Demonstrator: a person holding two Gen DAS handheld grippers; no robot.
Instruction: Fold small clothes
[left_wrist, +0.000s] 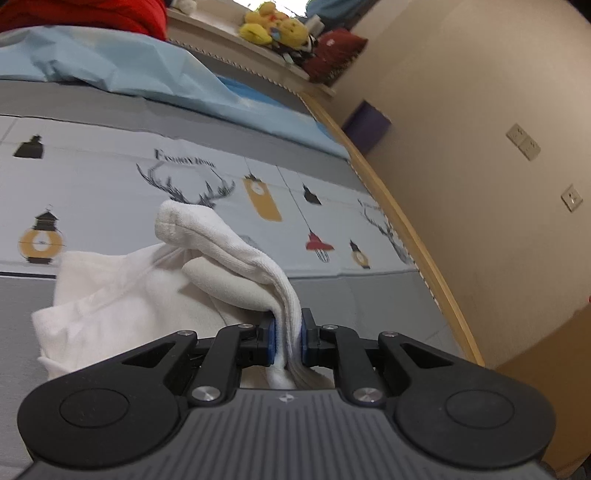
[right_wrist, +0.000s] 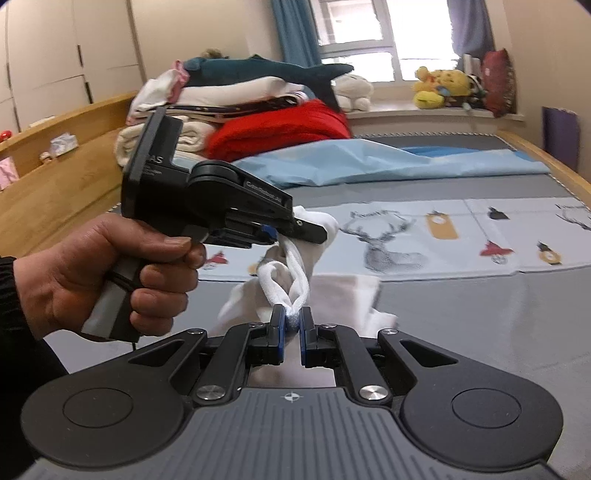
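Beige walls (left_wrist: 480, 110), wooden bed frame (right_wrist: 55, 184), bright window (right_wrist: 388, 40) with blue curtains (right_wrist: 295, 33).

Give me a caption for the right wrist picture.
Both grippers, right and left, pinch a white sock above a patterned bed sheet.

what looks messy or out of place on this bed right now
The white ribbed sock hangs twisted between both grippers, not flat. A crumpled white cloth lies under it on the lantern-print bedsheet.
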